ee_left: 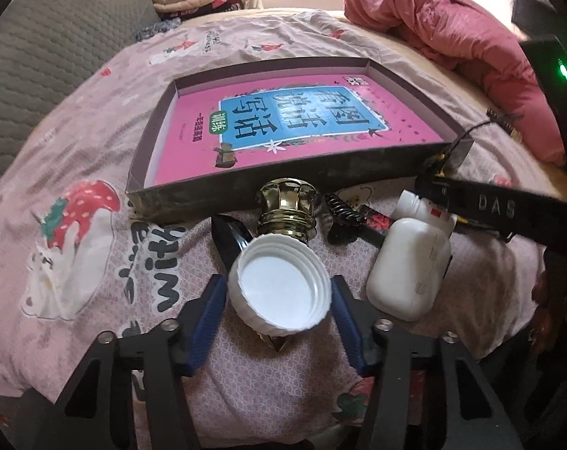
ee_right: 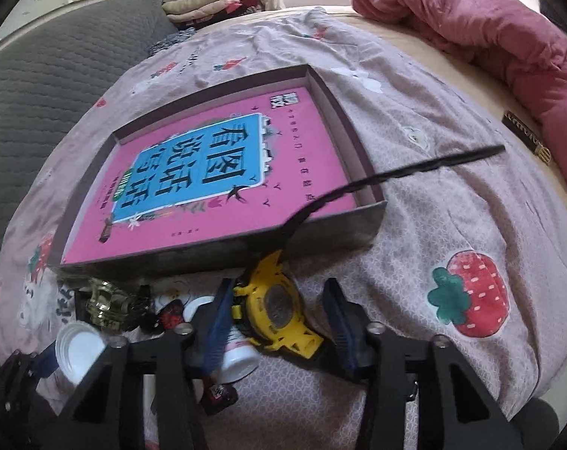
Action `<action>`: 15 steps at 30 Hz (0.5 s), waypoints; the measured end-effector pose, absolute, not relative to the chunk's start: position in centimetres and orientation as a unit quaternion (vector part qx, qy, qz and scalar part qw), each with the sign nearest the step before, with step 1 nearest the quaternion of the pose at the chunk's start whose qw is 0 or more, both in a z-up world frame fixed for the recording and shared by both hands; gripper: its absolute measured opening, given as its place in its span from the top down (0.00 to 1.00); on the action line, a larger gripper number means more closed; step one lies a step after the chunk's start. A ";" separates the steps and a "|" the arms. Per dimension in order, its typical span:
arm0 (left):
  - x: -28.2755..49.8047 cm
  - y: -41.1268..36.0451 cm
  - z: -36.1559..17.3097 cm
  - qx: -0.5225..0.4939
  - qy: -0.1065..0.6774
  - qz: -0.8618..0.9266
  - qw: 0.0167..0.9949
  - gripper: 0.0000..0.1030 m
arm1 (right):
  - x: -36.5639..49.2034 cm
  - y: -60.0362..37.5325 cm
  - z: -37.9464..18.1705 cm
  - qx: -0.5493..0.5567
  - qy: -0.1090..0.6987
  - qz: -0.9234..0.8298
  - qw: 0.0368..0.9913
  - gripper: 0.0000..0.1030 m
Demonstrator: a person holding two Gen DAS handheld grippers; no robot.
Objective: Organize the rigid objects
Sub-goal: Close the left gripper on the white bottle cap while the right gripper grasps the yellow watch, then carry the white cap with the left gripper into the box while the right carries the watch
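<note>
My left gripper [ee_left: 279,292] is clamped on the white cap [ee_left: 279,285], pads on both its sides. Gold knob [ee_left: 287,206] just ahead, box [ee_left: 253,183] beyond. My right gripper [ee_right: 277,315] straddles the yellow watch [ee_right: 276,311]; left pad touching, right pad apart, not clamped.

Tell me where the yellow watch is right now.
In the right wrist view, the yellow watch sits between the right tongs, just in front of the shallow box's near wall, right of the gold cap.
</note>
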State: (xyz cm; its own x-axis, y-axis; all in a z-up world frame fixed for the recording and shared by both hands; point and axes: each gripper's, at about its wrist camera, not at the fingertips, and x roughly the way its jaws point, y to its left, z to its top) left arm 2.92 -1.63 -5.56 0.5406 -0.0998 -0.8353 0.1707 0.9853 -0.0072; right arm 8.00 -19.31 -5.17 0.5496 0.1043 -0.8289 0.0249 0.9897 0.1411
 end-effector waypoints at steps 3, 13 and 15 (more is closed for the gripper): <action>3.2 -0.9 -5.5 0.012 0.477 -0.088 0.874 0.50 | 7.7 -19.0 -5.0 0.057 0.473 0.036 0.879 0.71; 3.2 1.4 -5.1 -0.055 0.474 -0.115 0.871 0.51 | 6.6 -20.2 -3.7 0.062 0.454 0.059 0.887 0.79; 3.0 1.5 -4.7 -0.055 0.467 -0.116 0.875 0.52 | 6.3 -20.5 -3.4 0.064 0.446 0.063 0.890 0.80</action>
State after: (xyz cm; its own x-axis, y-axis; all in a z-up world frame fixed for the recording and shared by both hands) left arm 3.04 1.51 -4.72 0.5378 -0.2535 -0.8041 0.1508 0.9673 -0.2041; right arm 6.34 -20.54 -3.45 0.5939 0.1701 -0.7864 -0.0552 0.9837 0.1710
